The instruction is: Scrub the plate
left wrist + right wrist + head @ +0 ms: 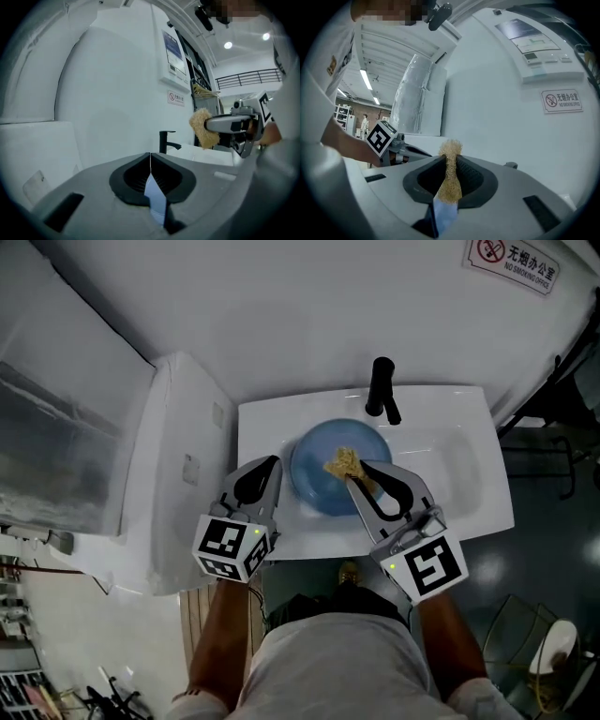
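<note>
Close in, right gripper (357, 472) clamped on tan scrub pad (343, 461) over blue plate (323, 491) lying flat in basin (452, 470), left gripper (274, 465) shut, empty, just off plate's left rim.

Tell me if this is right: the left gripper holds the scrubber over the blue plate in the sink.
Not quite. The right gripper holds the scrubber, not the left. The right gripper view shows it pinched between those jaws, while the left gripper is shut and empty. It is over the blue plate in the sink, as the head view shows.
</note>
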### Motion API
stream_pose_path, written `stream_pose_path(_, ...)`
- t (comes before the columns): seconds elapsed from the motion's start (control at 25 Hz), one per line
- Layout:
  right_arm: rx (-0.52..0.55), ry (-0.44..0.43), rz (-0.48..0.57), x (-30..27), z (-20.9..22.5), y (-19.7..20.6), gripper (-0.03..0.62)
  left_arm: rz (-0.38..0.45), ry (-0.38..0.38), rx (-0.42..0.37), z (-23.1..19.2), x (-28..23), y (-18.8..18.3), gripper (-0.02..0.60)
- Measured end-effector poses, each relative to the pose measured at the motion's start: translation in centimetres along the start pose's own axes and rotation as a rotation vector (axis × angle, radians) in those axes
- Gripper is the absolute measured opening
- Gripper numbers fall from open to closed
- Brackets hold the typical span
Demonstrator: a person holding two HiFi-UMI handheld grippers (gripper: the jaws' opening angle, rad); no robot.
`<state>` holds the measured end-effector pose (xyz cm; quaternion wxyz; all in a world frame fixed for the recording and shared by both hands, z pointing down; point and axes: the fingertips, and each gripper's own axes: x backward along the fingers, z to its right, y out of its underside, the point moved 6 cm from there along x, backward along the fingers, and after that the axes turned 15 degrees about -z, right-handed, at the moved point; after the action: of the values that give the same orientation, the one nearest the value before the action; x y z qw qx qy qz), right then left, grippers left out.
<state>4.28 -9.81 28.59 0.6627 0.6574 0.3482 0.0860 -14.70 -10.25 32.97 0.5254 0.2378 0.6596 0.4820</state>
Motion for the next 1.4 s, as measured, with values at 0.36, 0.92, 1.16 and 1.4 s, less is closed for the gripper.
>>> stream_pose_path(0.36, 0.012, -0.006, -0.083, -3.2, 1.8, 1.8, 0.061, -0.127, -0.019, -0.015, -1.0, -4.1, 1.5, 0.018)
stream_pose_path(0.92, 0.023, 0.044, -0.210, -9.2, 2.7, 4.1, 0.061, -0.311, 0.043, -0.069, -2.7, -9.6, 3.6, 0.021)
stream_pose_path(1.16, 0.037, 0.034, -0.266, -11.8, 2.8, 5.4, 0.061, -0.383, 0.088, -0.090, -2.9, -11.7, 4.7, 0.094)
stream_pose_path(1.4, 0.048, 0.038, -0.325, -14.1, 3.2, 7.1, 0.061, -0.469, 0.095, -0.140, -3.4, -13.6, 5.8, 0.118)
